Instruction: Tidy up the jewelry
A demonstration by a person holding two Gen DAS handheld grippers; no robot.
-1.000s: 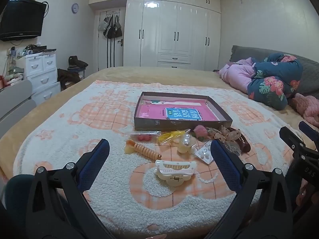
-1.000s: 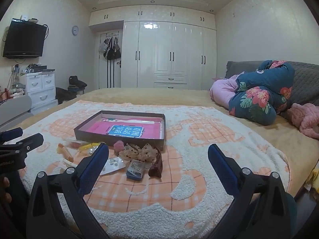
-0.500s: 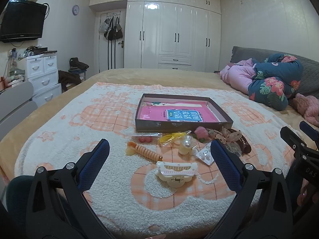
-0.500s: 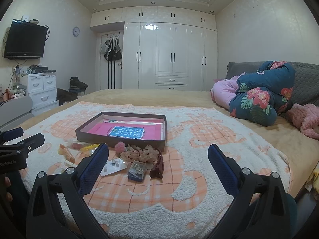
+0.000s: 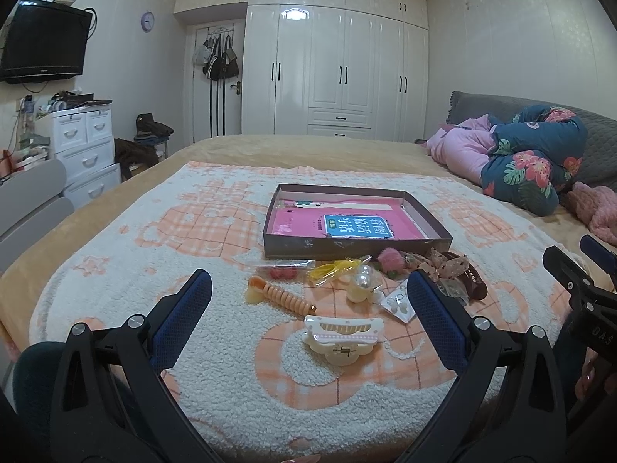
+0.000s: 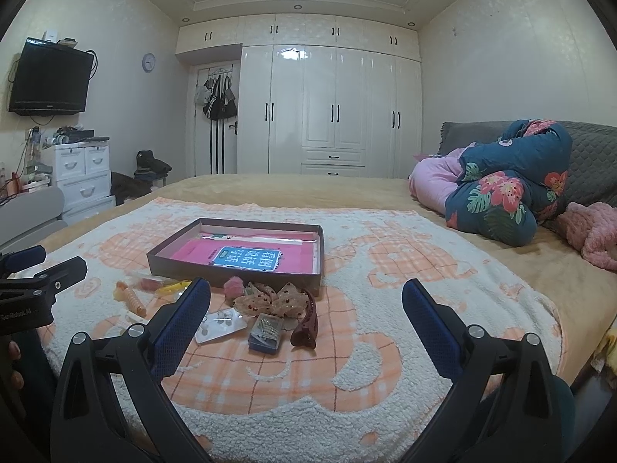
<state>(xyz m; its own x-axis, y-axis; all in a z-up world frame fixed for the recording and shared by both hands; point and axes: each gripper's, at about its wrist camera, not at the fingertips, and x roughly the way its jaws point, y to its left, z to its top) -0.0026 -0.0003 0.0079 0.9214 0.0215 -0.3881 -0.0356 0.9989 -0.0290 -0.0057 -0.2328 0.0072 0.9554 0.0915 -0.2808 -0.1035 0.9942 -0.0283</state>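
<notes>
Left gripper (image 5: 308,301) bodywork cut off by bottom edge in left wrist view; right finger (image 5: 435,324) covers part of earring card (image 5: 397,303) and dotted bow (image 5: 443,266). Right gripper (image 6: 306,308) likewise cropped at bottom in right wrist view; its left finger (image 6: 181,328) hides corner of card (image 6: 219,326). Yellow piece (image 6: 173,288) half behind that finger, type unreadable. Contents of small blue box (image 6: 265,333) too fine to identify. Tray (image 5: 304,247) front wall hides book's lower edge. Book (image 5: 358,225) small print illegible. Hand at far right edge, mostly out of frame.
</notes>
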